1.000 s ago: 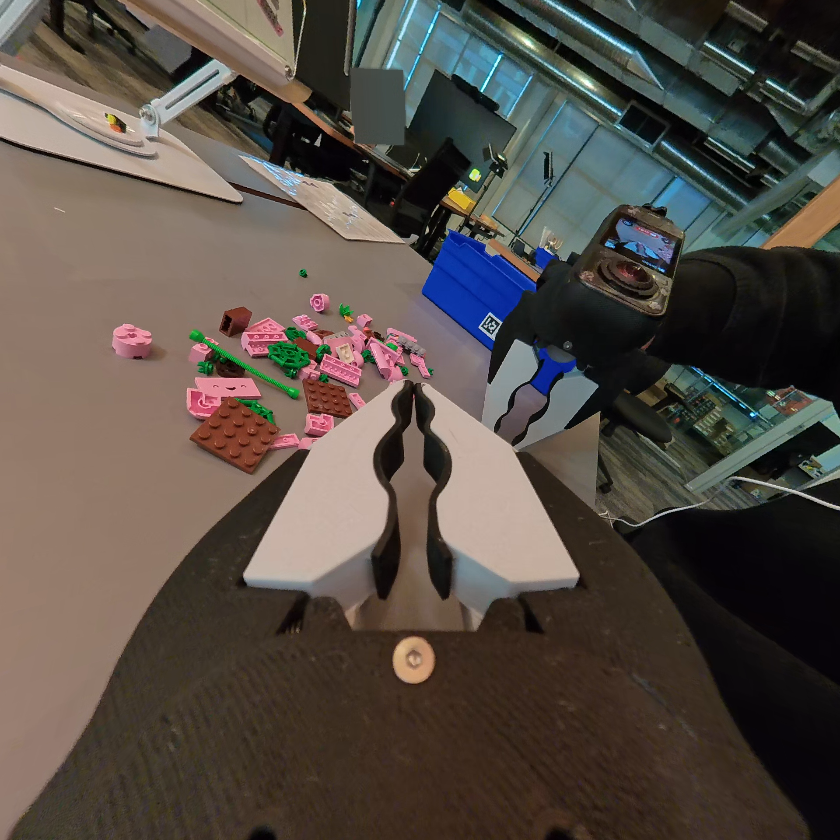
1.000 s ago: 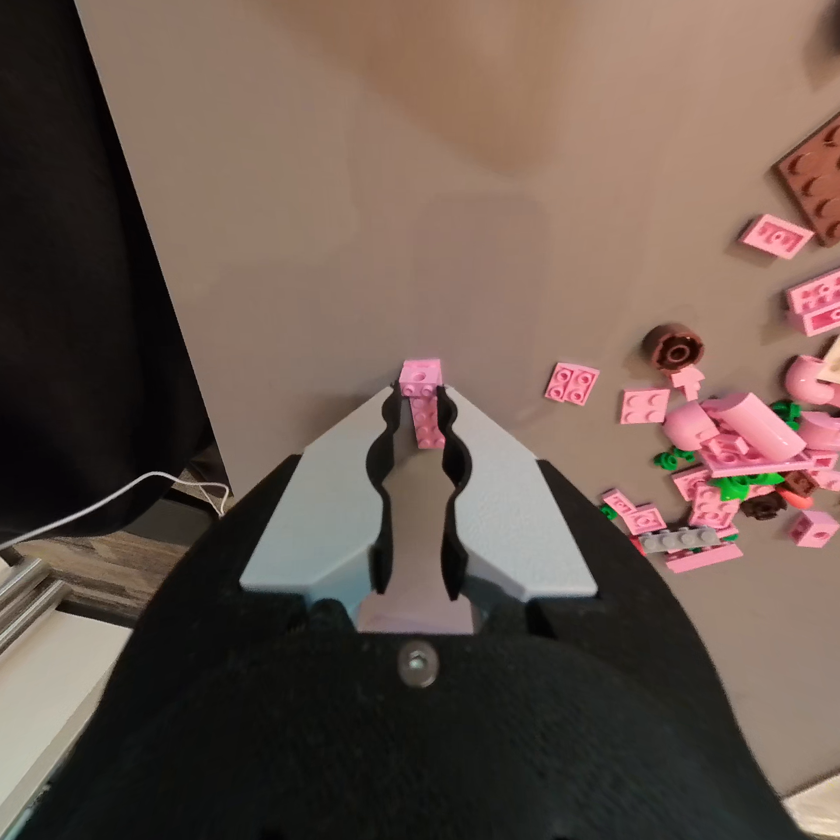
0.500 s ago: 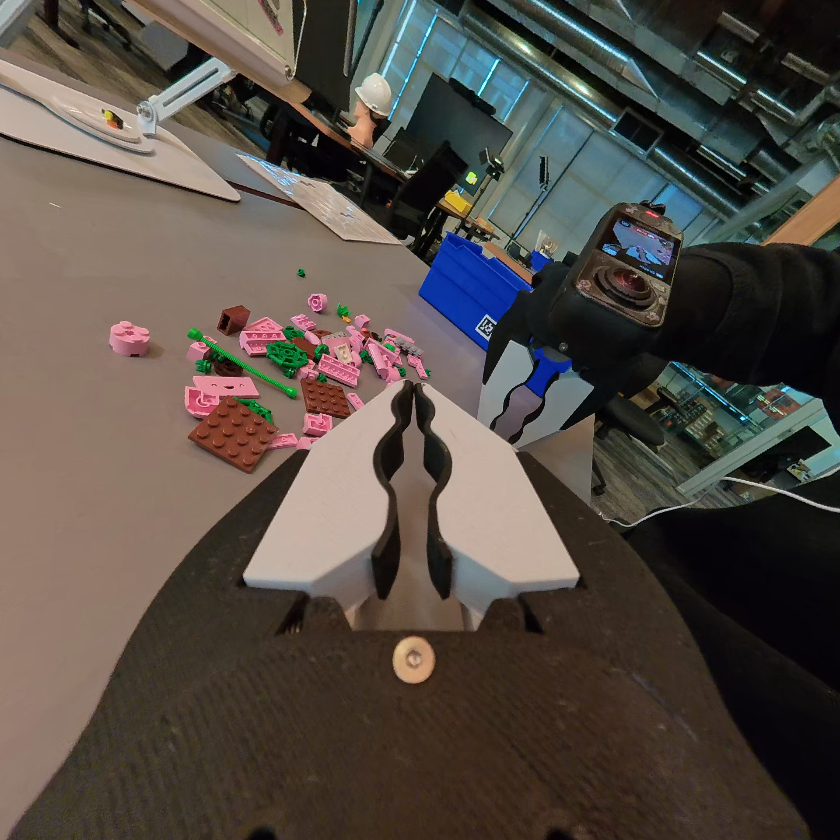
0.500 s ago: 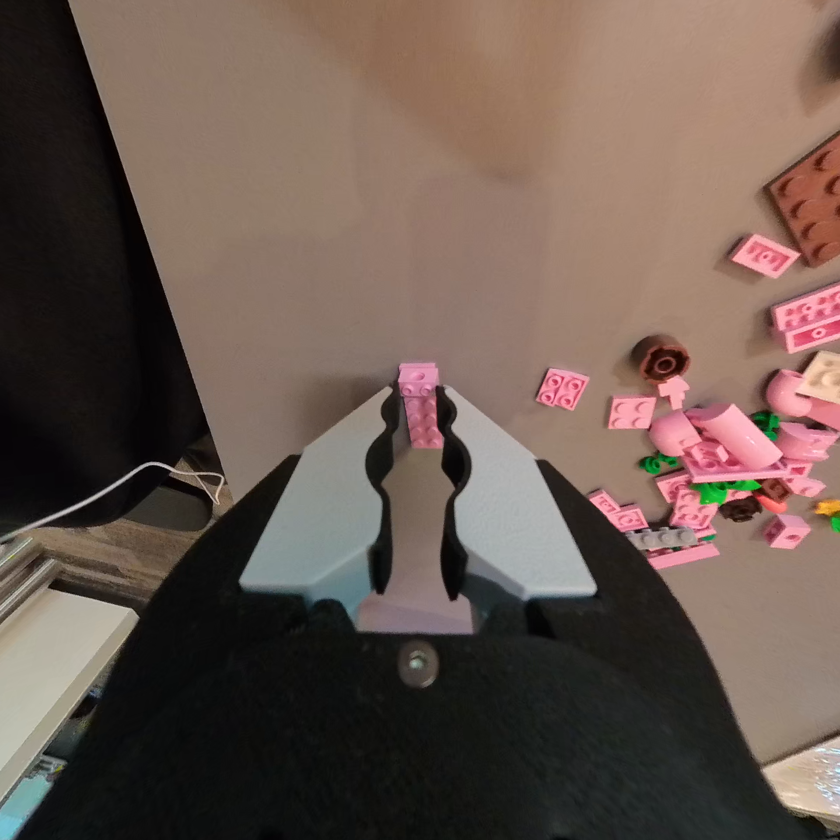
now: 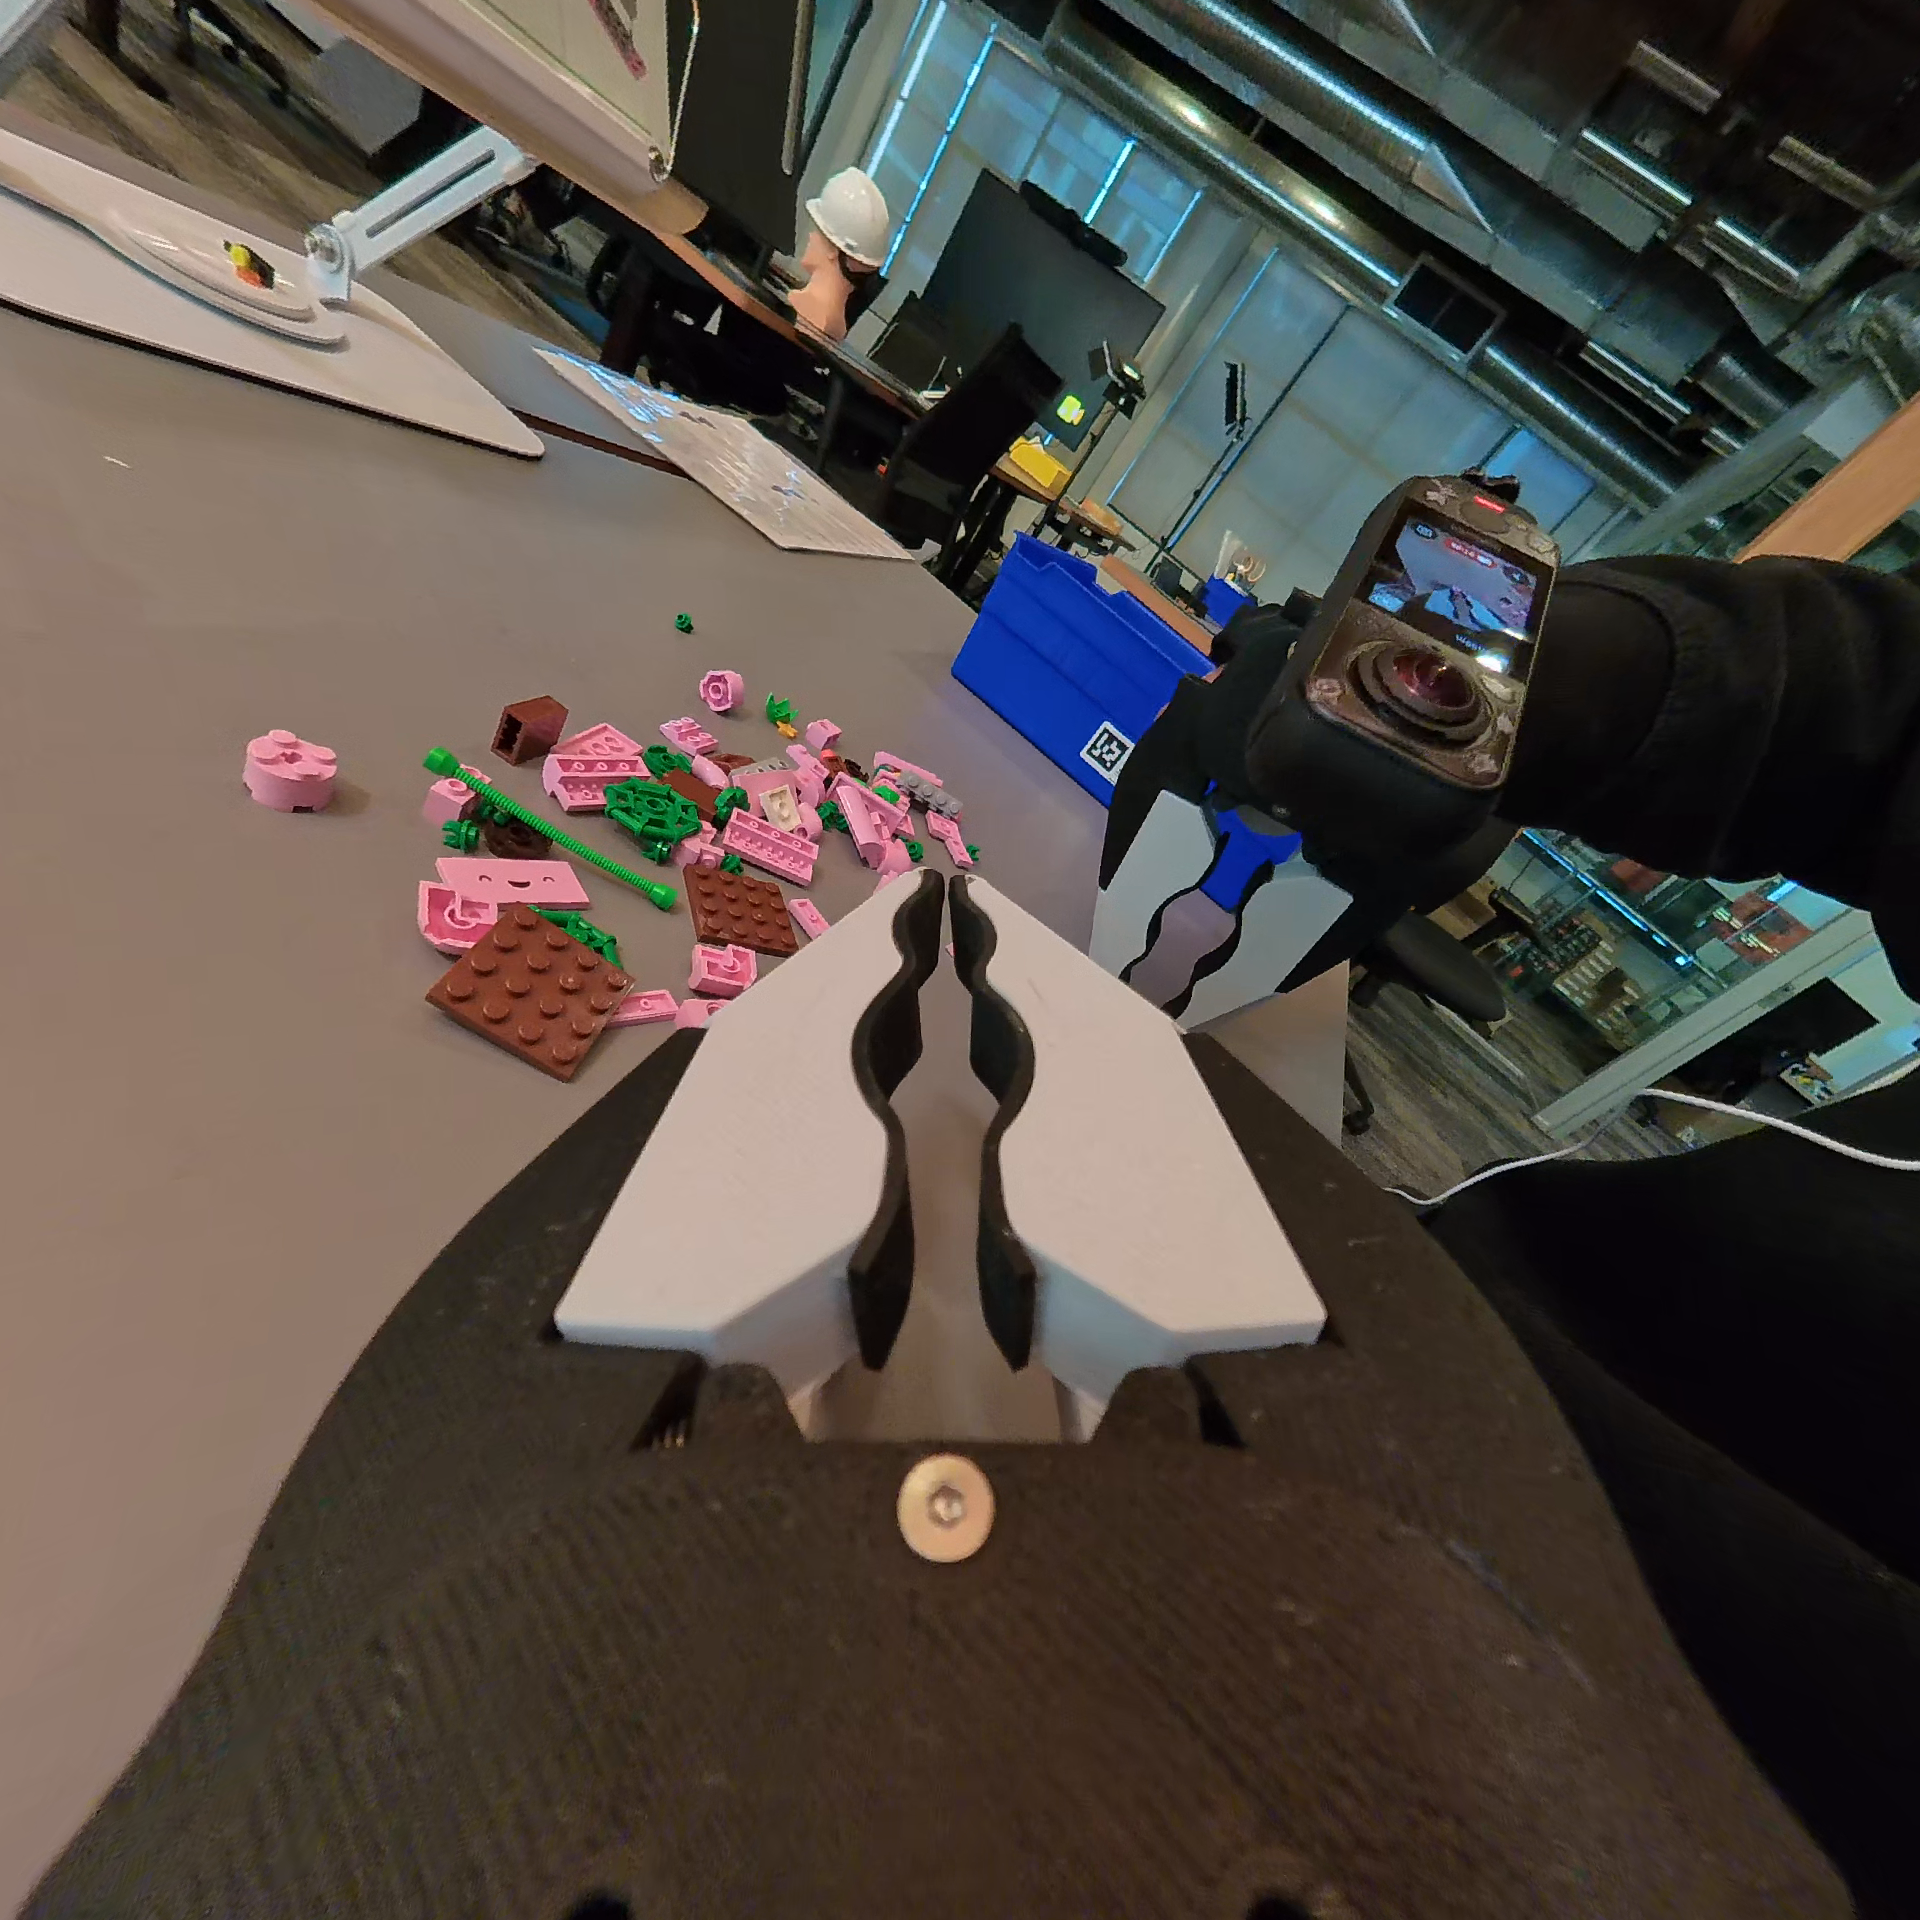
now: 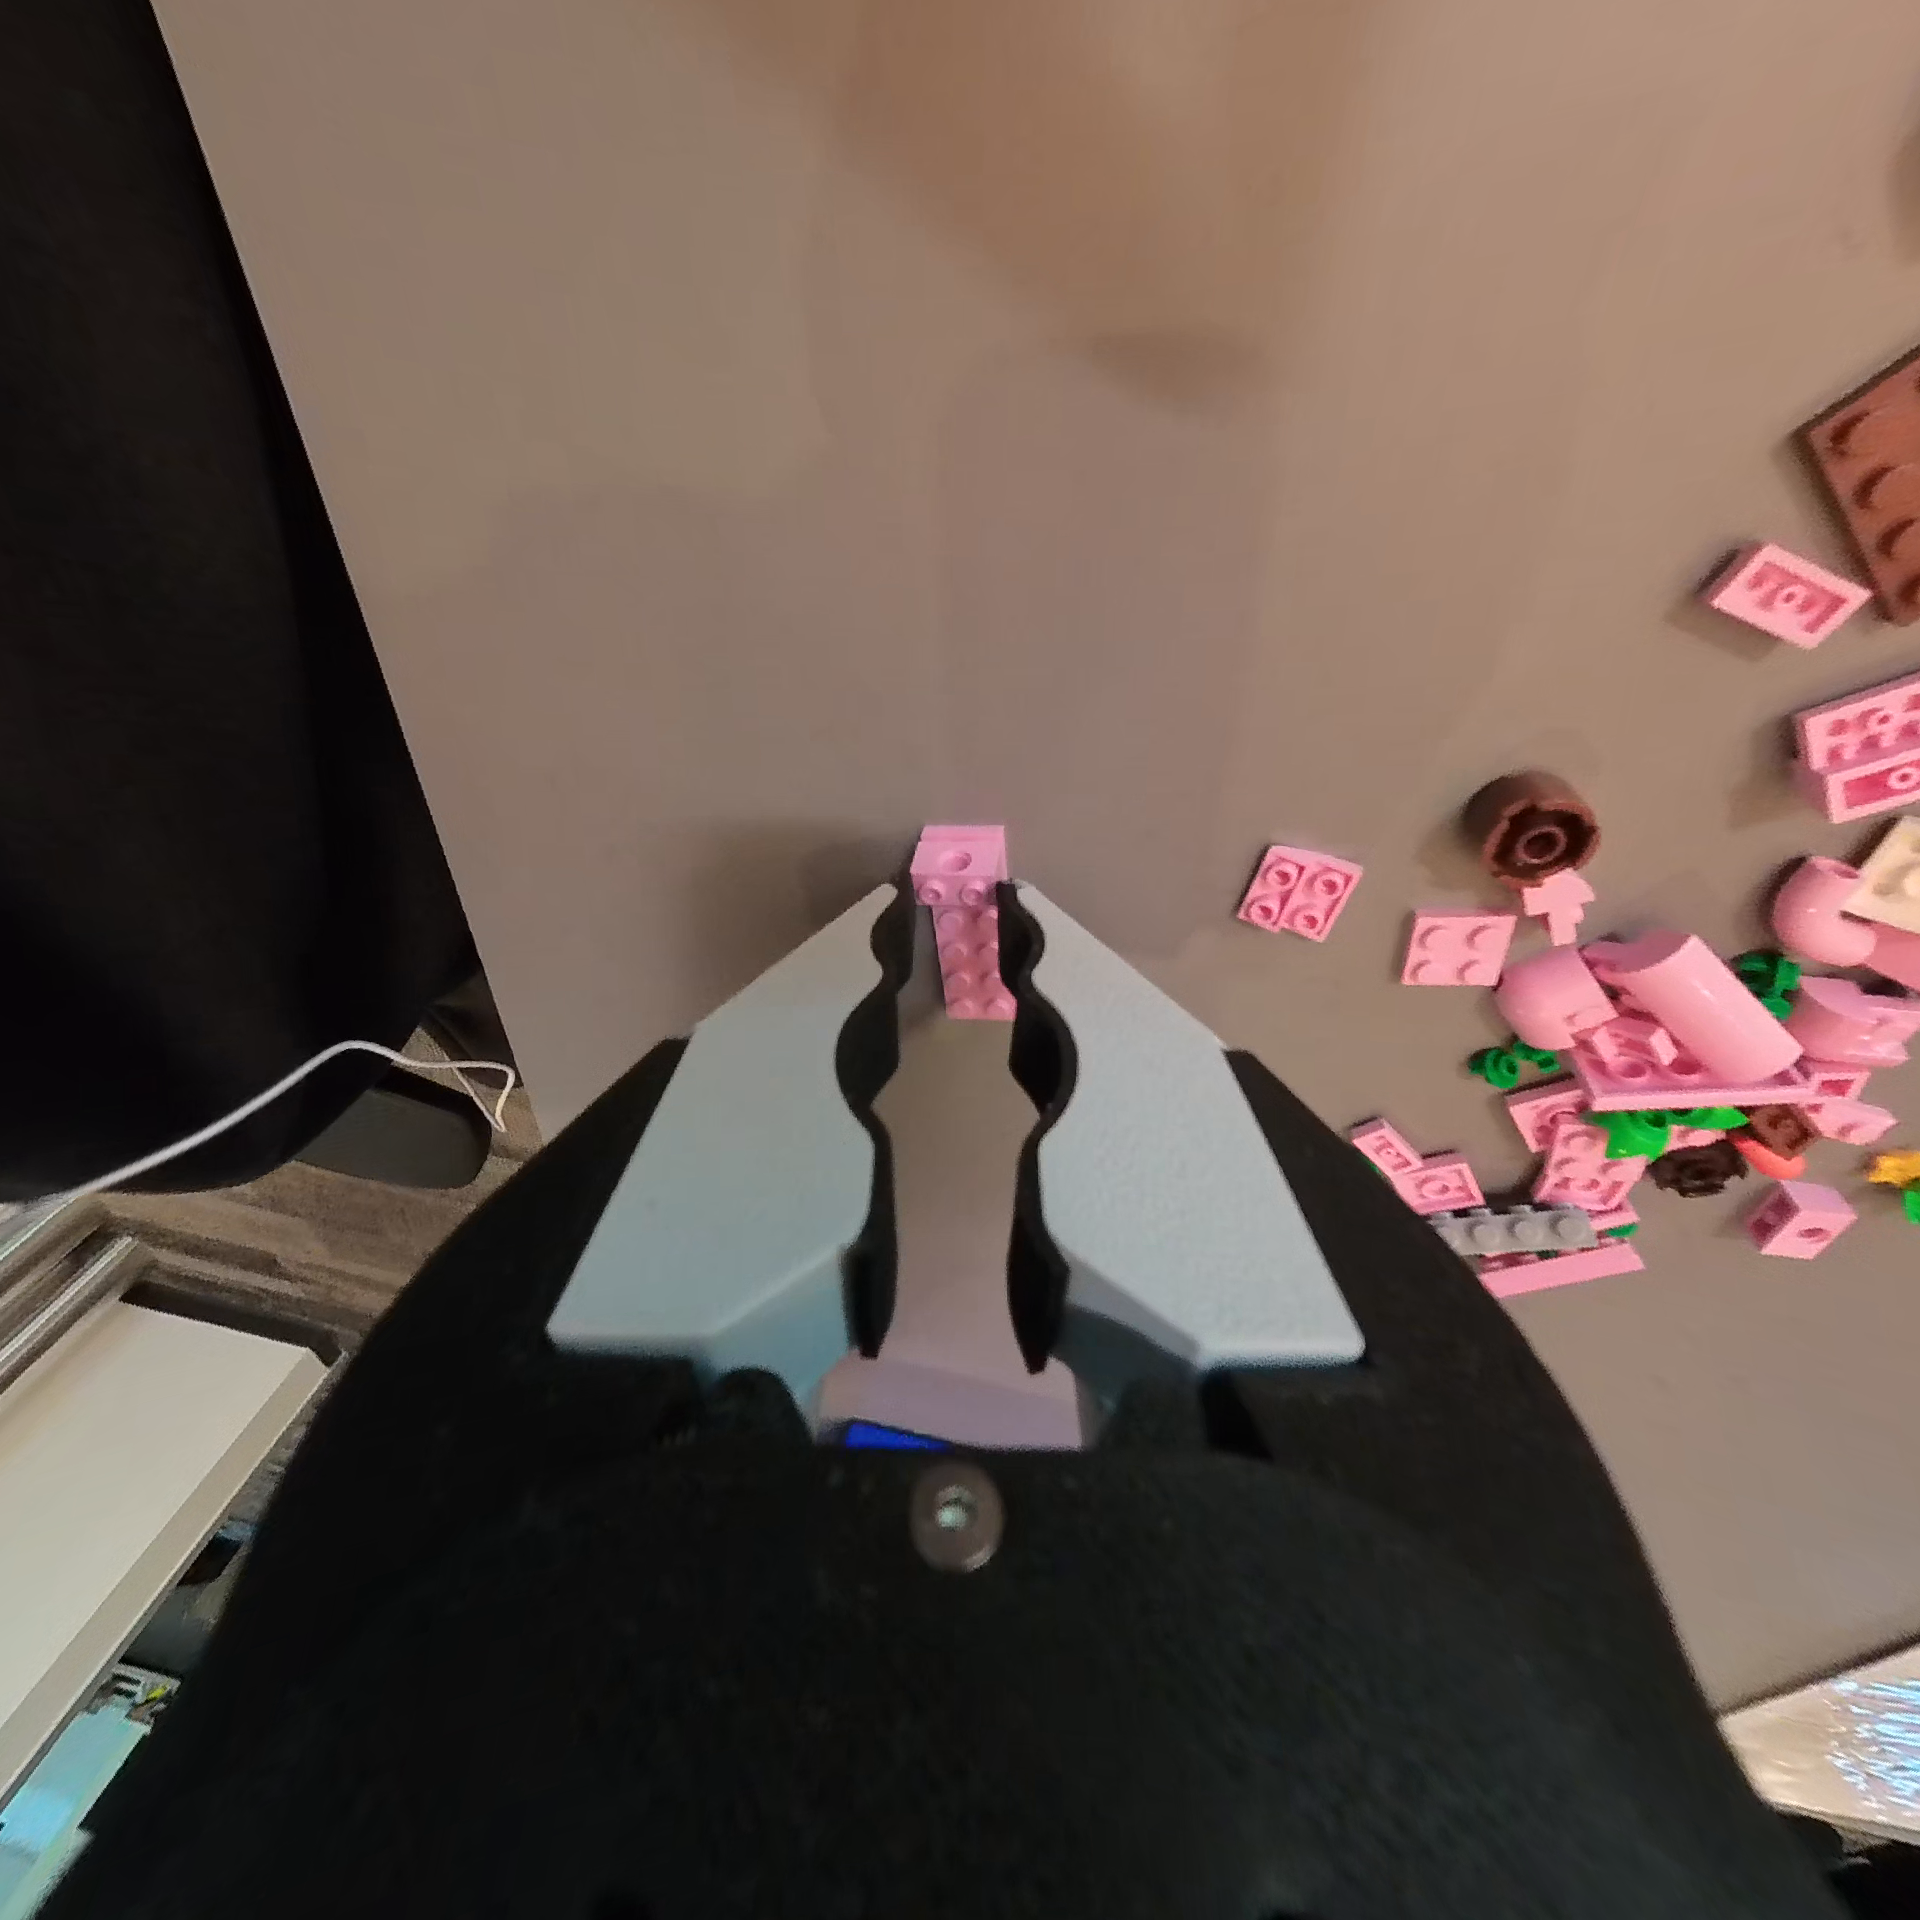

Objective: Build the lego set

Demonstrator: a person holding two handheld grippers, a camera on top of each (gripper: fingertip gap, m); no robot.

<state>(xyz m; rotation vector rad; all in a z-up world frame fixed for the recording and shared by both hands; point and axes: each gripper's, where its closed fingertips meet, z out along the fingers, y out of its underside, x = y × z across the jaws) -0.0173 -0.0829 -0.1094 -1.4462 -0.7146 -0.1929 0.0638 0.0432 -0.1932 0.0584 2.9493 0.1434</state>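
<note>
**Pink brick assembly pinched above the grey tabletop**

Between the tips of the right gripper (image 6: pixel 958 940) sits a small pink lego assembly (image 6: pixel 966 920): a narrow studded plate with a pink brick at its far end, poking out past the fingertips. The jaws clamp it from both sides, and it hangs above a bare stretch of the matte grey tabletop (image 6: pixel 727 468), near the edge.

To the right of it on the tabletop lies the loose pile of pink, green and brown lego pieces (image 6: pixel 1704 1049), well apart from the held piece. A square pink two-by-two plate (image 6: pixel 1301 891) and a round brown stud piece (image 6: pixel 1532 834) lie at the pile's near side.

The left gripper (image 5: pixel 947 894) is held low over the tabletop, its jaws nearly together and holding nothing. Beyond it spreads the same pile, with a square brown studded plate (image 5: pixel 530 987) and a long green ribbed rod (image 5: pixel 545 826). A blue plastic bin (image 5: pixel 1060 655) stands past the tabletop's edge.
</note>
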